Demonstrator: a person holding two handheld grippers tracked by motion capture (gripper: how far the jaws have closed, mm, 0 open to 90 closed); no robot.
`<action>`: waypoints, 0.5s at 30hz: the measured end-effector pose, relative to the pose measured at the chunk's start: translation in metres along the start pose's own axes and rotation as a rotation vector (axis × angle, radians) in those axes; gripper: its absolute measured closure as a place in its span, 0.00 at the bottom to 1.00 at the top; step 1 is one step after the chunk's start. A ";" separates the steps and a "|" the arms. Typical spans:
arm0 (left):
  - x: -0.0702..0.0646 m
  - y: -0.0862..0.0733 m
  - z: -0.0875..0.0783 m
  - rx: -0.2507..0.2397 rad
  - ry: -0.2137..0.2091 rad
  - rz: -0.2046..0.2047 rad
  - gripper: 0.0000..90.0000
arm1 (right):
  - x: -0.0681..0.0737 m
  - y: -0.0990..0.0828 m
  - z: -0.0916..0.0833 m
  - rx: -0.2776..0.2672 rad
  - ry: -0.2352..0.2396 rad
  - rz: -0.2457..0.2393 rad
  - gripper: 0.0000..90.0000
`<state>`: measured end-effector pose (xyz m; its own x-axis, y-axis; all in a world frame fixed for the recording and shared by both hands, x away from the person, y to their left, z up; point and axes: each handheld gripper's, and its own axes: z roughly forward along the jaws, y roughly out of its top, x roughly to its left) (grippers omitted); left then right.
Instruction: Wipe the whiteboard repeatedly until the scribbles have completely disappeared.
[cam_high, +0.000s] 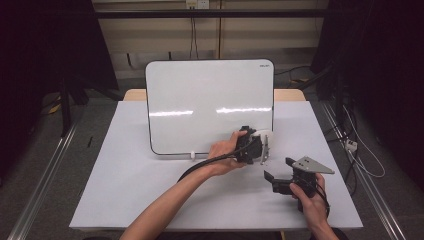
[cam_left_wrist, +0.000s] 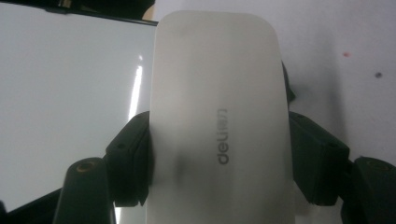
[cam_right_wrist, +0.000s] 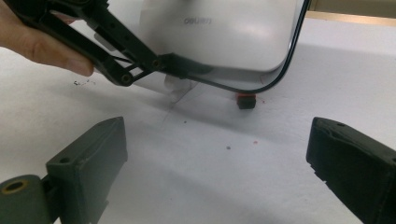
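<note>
We have the left tongs clamped on the white eraser, its long sides pinched between the black pads, lower centre of the left gripper view. In the high view it sits at the whiteboard's lower right corner, just right of centre. The right tongs hang wide and empty, low over the desk, lower right. To do this well, we'd judge: keep the eraser's face flat to the board, press evenly, sweep in long strokes. The board stands propped, so push gently or it may slide. Whether the eraser touches the board already, we can't quite tell.
</note>
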<state>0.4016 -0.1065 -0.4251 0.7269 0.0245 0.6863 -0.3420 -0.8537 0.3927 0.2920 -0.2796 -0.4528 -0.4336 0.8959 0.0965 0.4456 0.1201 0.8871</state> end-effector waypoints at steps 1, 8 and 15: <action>0.000 0.000 0.000 0.001 -0.006 -0.004 0.34 | 0.000 0.000 0.000 0.001 -0.001 0.001 0.06; -0.002 -0.003 -0.002 0.004 -0.018 0.054 0.34 | 0.000 0.000 0.000 0.000 -0.003 0.005 0.06; 0.001 -0.011 -0.004 -0.048 -0.028 -0.014 0.34 | -0.001 0.000 -0.001 -0.002 0.001 0.006 0.06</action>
<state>0.4041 -0.0951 -0.4261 0.7481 0.0211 0.6632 -0.3594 -0.8273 0.4317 0.2918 -0.2807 -0.4530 -0.4317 0.8962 0.1021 0.4469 0.1141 0.8873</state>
